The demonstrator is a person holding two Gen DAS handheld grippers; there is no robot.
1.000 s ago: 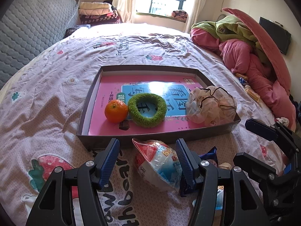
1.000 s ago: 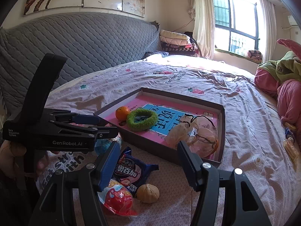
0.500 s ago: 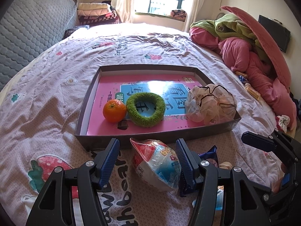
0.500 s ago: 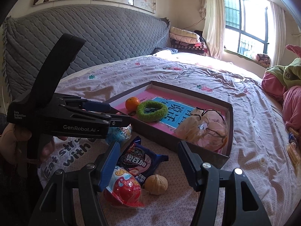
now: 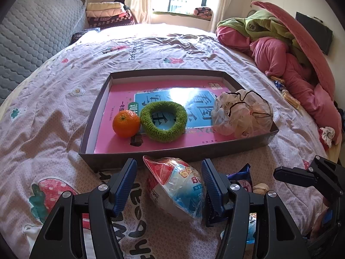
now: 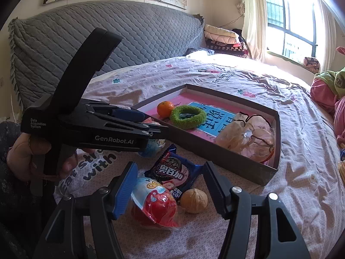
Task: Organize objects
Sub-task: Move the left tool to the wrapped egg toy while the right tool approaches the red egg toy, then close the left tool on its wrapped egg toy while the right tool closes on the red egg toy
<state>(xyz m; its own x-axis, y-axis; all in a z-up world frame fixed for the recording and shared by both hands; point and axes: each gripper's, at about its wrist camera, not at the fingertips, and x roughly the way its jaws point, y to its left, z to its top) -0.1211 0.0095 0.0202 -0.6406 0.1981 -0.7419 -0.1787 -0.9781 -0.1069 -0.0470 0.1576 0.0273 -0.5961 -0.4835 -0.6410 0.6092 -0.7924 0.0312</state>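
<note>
I have both claws over the near edge of the bed point(image 5: 54, 99), each pitched down toward the snacks in front of the shallow cardboard tray point(image 5: 172, 151). My left claw point(image 5: 169, 185) stands partly open around a wrapped egg-shaped toy point(image 5: 176, 192). The egg's long axis runs from its red, narrow end, which points toward the tray's near wall, back to its pale, wide end nearest me. The right pad looks to be at the wrapper, the left pad clear of it, so I read no grip there.

My right claw point(image 6: 170, 185) is also partly open and holds nothing. Between its pads lie a second wrapped egg toy point(image 6: 156, 202), red end toward me, and a walnut point(image 6: 194, 200) just beside it. A blue-and-pink cookie packet point(image 6: 174, 172) lies just beyond them, its long axis slanting toward the tray.

Inside the tray, on a pink book point(image 5: 120, 133), an orange point(image 5: 126, 123) touches a green fuzzy ring point(image 5: 163, 120) near the near left corner. A crumpled plastic bag point(image 5: 241, 113) fills the near right corner.
</note>
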